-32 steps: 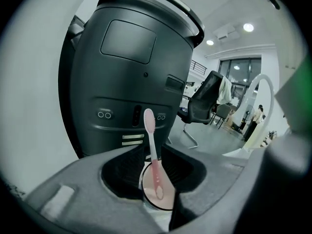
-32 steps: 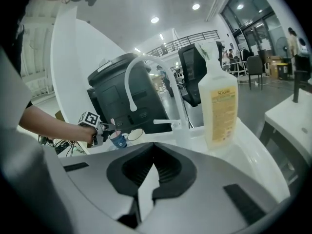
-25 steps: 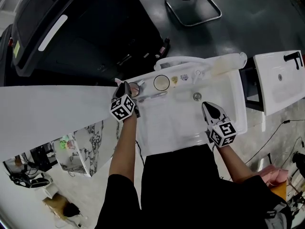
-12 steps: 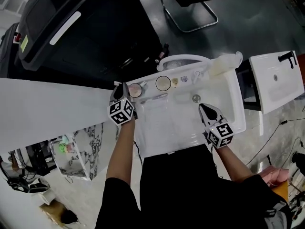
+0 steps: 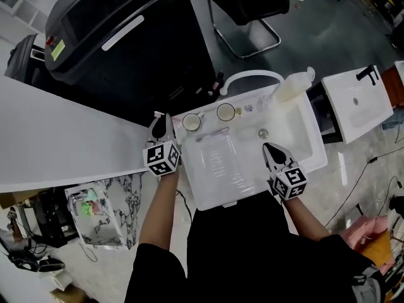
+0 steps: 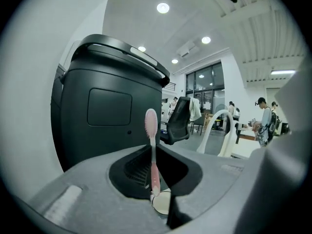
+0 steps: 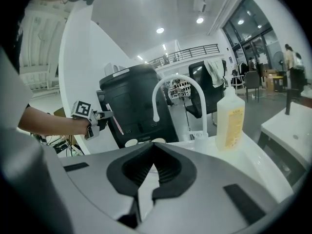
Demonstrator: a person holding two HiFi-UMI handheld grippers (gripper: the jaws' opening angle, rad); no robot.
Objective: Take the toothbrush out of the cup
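- Pink toothbrush [image 6: 151, 123] stands upright between the jaws of the left gripper [image 6: 152, 149], bristle head up. The jaws have just been closing and now pinch the handle low down.
- In the right gripper view the brush leans a little, and its lower end hangs clear above the cup [image 5: 191, 122]. The cup sits on the back ledge of the sink [image 5: 247, 180], at its left corner.
- In the left gripper view, the cup's pale rim shows just below the jaws.
- The left forearm [image 5: 161, 210] is bare and runs nearly straight from a black sleeve up to the marker cube. The gripper is held close to level and points away from the body. It is just outside the sink's left edge, beside the white counter [image 5: 57, 144].
- The right gripper [image 5: 267, 148] has its jaws pressed together at the tips, with nothing between them.
- It hovers over the right part of the basin, near the drain [image 5: 262, 133]. It tips slightly down and points toward the faucet [image 5: 252, 76].
- The right forearm comes in from the lower right, angled inward, with the wrist just past the sink's near rim.
- A second cup [image 5: 226, 112] stands on the same ledge, between the first cup and the faucet base.
- A pale bottle [image 5: 291, 87] stands at the far right corner.
- A black bin [image 5: 126, 49] rises behind the sink.
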